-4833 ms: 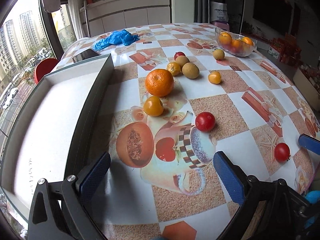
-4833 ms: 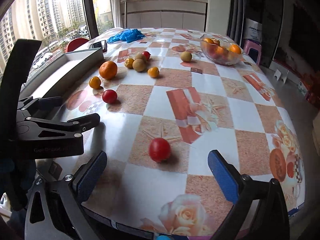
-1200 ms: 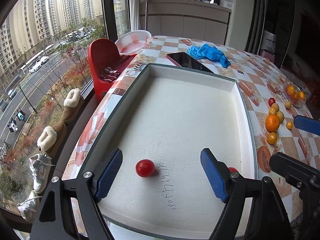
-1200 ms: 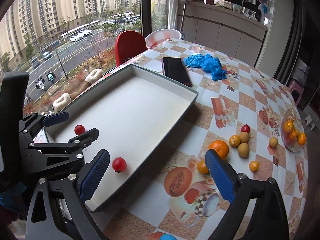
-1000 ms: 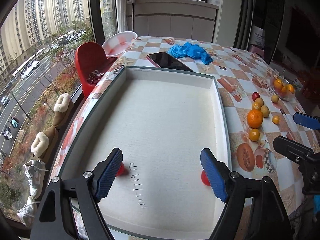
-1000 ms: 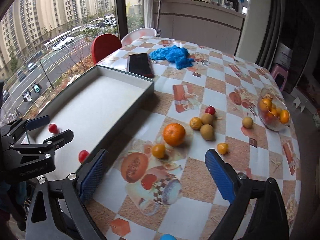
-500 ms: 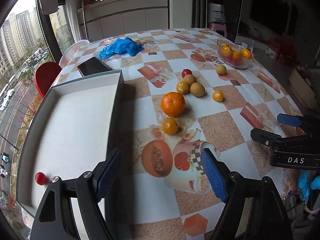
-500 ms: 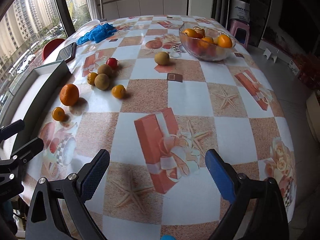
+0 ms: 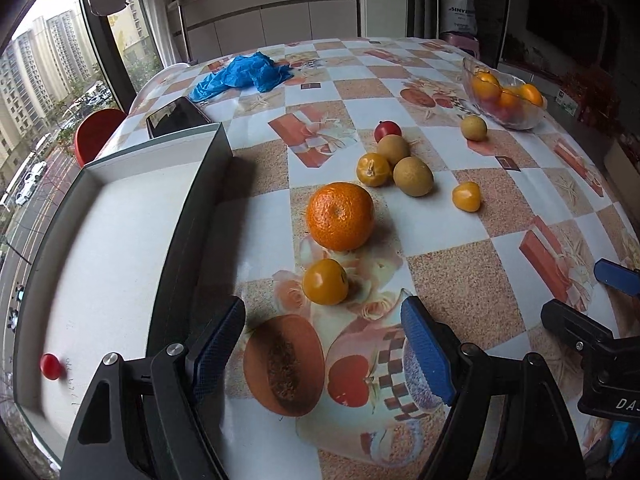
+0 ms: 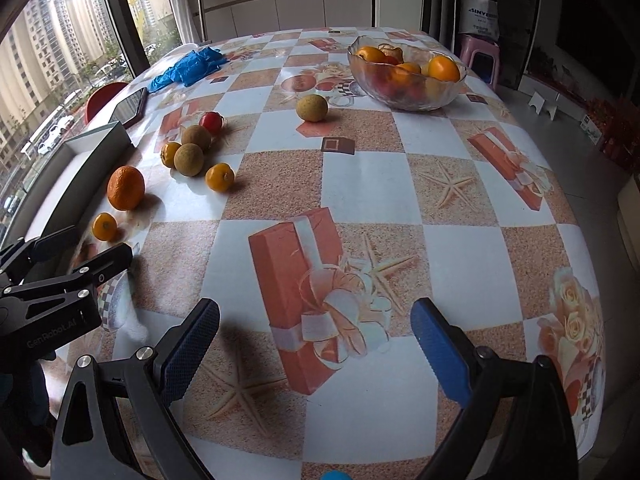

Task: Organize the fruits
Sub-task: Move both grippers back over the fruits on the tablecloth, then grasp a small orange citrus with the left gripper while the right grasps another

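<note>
My left gripper (image 9: 322, 344) hangs open and empty just short of a small yellow-orange fruit (image 9: 325, 281). Behind that fruit lies a big orange (image 9: 340, 216), then a cluster of brown and yellow fruits (image 9: 394, 168) with a small red one (image 9: 387, 129). The grey tray (image 9: 188, 216) at the left holds a red tomato (image 9: 51, 366). In the right wrist view my right gripper (image 10: 314, 340) stands open over bare tablecloth with nothing between its fingers; the same fruits (image 10: 188, 158) lie far to its left, and the left gripper (image 10: 76, 258) shows at the left edge.
A glass bowl (image 10: 404, 92) of oranges stands at the back right, with a lone brown fruit (image 10: 312, 107) near it. A phone (image 9: 176, 116) and a blue cloth (image 9: 244, 74) lie behind the tray. The table edge drops off at the right.
Both grippers swung away from the tray to the fruit-strewn tablecloth and came lower. The left one closed in on the small yellow-orange fruit. Both stayed open.
</note>
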Motion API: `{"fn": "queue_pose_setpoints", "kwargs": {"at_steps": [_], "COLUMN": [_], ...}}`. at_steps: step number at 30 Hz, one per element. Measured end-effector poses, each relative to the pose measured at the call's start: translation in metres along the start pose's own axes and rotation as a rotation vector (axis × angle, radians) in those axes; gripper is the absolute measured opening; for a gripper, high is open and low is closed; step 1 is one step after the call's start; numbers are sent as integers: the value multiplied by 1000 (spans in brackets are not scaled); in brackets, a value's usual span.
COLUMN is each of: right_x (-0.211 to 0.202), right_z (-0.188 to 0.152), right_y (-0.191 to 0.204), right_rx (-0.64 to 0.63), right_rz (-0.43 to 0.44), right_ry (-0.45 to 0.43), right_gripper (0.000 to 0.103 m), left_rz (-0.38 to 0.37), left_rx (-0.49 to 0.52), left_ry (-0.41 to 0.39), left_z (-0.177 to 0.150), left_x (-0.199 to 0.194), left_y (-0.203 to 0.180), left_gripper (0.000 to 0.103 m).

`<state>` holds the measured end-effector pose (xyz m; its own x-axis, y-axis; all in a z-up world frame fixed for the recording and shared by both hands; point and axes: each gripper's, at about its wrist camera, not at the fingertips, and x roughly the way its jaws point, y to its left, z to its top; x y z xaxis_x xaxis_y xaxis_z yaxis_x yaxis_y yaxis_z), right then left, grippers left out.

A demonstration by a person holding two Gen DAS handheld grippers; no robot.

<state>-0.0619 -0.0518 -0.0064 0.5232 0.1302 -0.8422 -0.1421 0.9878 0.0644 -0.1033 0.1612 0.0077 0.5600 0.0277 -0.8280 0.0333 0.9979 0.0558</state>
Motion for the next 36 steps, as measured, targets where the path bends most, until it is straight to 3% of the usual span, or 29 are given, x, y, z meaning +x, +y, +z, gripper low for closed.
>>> {"fn": "queue_pose_setpoints", "kwargs": {"at_steps": [1,7,10,14,23,27,29,30,31,34,36], "right_x": [0,5,8,14,38,42,44,44,43,37,30], "right_z": [0,2,7,20,59,72,73,73,73,70,65], "right_y": [0,3,6,11,34,57,68,71,70,59,50], "right_rx": [-3,-23,-29,-28,-44,-127,-175,-189,-184,-140,-119], "right_rz": [6,-17,-24,5,81,100,64,52,70,114,139], "right_ry": [0,-5,-4,-1,-10,-17,-26,-36,-38,-42,-48], "right_gripper": [103,103,103,103,96,68,52,33,21,21,21], "left_rz": [-1,-19,-42,-49,-42,-36,-38,-40,-38,-30,-55], "left_rx": [-7,-27,-27,-22,-65,-53,-54,-55,-54,-48,-44], "left_ry": [-3,-5,-15,-18,-11,-13,-16,-16,-15,-15,-20], "left_z": [1,6,7,8,10,10,9,9,10,9,9], "left_x": [1,6,5,4,7,7,6,6,7,6,5], "left_y": [1,2,2,-1,9,8,9,9,9,9,7], "left_gripper": [81,81,69,60,59,59,59,59,59,58,43]}}
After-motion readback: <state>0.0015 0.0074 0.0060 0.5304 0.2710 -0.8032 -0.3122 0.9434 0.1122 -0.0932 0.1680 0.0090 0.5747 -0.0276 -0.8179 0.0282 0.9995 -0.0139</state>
